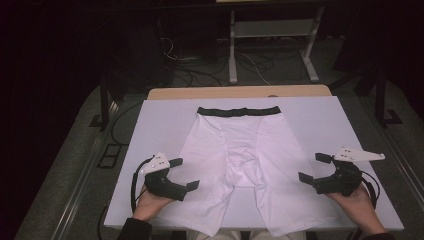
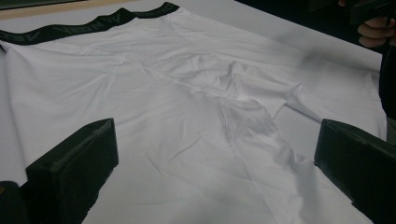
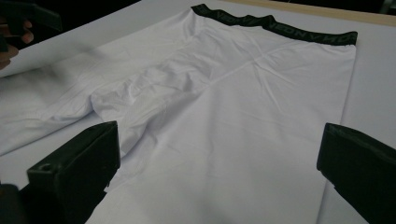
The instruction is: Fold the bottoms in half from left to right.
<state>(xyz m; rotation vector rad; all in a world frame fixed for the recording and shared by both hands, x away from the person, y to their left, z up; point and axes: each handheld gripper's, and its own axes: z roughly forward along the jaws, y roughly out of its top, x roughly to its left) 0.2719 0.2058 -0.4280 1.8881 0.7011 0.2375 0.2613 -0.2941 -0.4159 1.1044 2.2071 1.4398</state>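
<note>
White shorts (image 1: pixel 240 160) with a black waistband (image 1: pixel 238 111) lie flat on the white board, waistband at the far side, legs toward me. My left gripper (image 1: pixel 185 174) hovers at the outer edge of the left leg, jaws wide apart with nothing between them. My right gripper (image 1: pixel 315 167) sits at the outer edge of the right leg, also open and empty. In the left gripper view the shorts (image 2: pixel 196 107) spread ahead between the jaws. The right gripper view has the shorts (image 3: pixel 233 102) and waistband (image 3: pixel 275 25) ahead.
The white board (image 1: pixel 160 125) covers a wooden table (image 1: pixel 240 92). Beyond the table stand a metal shelf frame (image 1: pixel 272 35) and loose cables (image 1: pixel 200 75) on the dark floor. The other hand (image 2: pixel 376 30) appears far off in the left gripper view.
</note>
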